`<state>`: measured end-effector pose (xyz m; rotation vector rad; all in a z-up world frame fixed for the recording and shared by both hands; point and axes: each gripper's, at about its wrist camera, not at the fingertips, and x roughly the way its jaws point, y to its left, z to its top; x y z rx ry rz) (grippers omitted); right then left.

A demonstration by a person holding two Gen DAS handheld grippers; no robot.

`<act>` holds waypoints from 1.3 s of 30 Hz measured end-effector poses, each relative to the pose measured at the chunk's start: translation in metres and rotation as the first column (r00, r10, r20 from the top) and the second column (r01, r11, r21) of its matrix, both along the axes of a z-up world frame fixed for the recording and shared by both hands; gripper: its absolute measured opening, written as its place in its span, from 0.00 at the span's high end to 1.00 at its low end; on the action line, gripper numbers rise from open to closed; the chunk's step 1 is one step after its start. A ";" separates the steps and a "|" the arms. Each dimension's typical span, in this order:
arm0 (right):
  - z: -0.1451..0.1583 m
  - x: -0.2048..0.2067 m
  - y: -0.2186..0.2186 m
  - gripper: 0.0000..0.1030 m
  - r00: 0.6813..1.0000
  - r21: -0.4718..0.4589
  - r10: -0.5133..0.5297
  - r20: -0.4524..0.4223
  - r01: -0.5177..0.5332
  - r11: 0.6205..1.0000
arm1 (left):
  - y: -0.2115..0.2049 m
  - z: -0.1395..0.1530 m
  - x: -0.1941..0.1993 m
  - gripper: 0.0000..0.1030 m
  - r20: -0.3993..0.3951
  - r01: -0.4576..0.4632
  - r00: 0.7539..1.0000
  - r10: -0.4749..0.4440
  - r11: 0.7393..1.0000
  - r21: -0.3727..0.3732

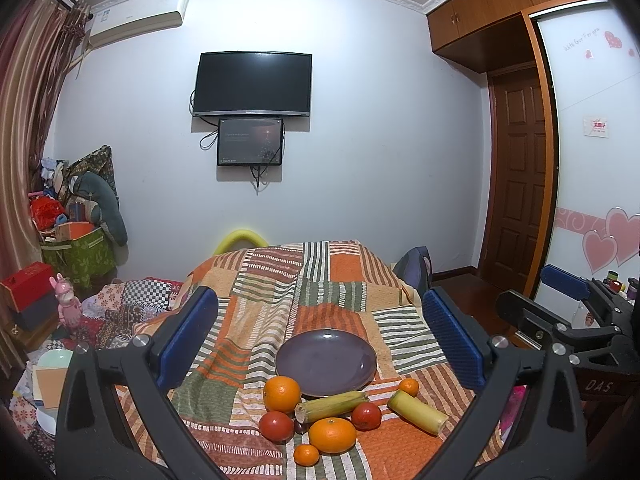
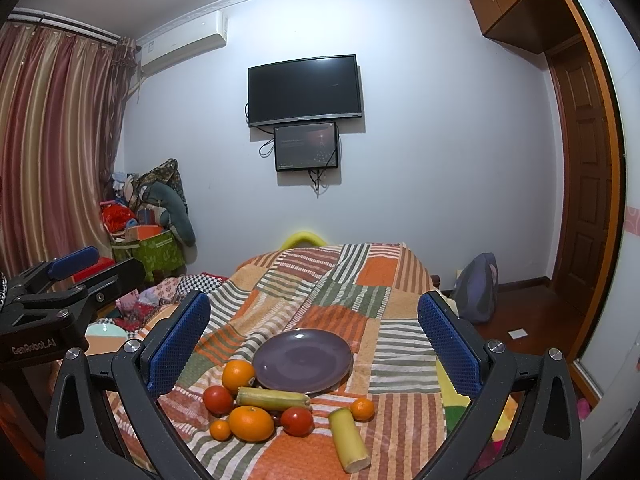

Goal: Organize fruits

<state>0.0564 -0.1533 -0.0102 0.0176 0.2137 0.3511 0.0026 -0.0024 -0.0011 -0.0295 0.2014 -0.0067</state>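
**Two grippers held wide over a spread of fruit**

Both grippers hang level above the patchwork cloth [image 1: 320, 280], pointed toward the far wall; the left gripper [image 1: 320, 336] has its blue pads [image 1: 188, 332] spread far apart with nothing between them; the right gripper [image 2: 314, 340] stands the same, pads [image 2: 178, 344] wide and holding nothing; each shows at the edge of the other's view, the right one at the right edge of the left wrist view, the left one at the left edge of the right wrist view.

No hands or sleeves can be seen; the lower parts of both grippers run off the bottom of the frame; a small dark thing among the fruit is too hidden to name; the heap of bags at the left of the frame is a jumble.

The purple plate [image 1: 326, 362] lies bare in the lower middle of the frame, between the pads in each view; the fruit sits just below it, nearer the camera: a large orange [image 1: 282, 394] touching the plate's left rim, a yellow-green cane piece [image 1: 332, 406] along its near rim, two tomatoes [image 1: 276, 426], a second large orange [image 1: 332, 434], a small mandarin [image 1: 306, 455] lowest; another mandarin [image 1: 409, 387] and a second cane piece [image 1: 418, 412] lie to the lower right.
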 end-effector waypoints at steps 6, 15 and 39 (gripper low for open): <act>-0.001 0.005 0.000 0.00 1.000 -0.001 -0.002 -0.016 0.002 1.000 | -0.001 -0.004 0.008 0.00 -0.022 0.008 1.000 -0.009 1.000 -0.003; -0.011 0.019 -0.003 0.14 0.997 0.003 0.025 -0.075 -0.025 1.000 | 0.006 -0.012 0.020 0.03 -0.049 -0.018 0.999 0.017 1.000 -0.010; -0.109 0.087 -0.022 0.52 0.875 -0.098 0.027 -0.483 -0.085 0.992 | 0.044 -0.115 0.112 0.36 -0.475 0.002 0.880 0.001 1.000 0.005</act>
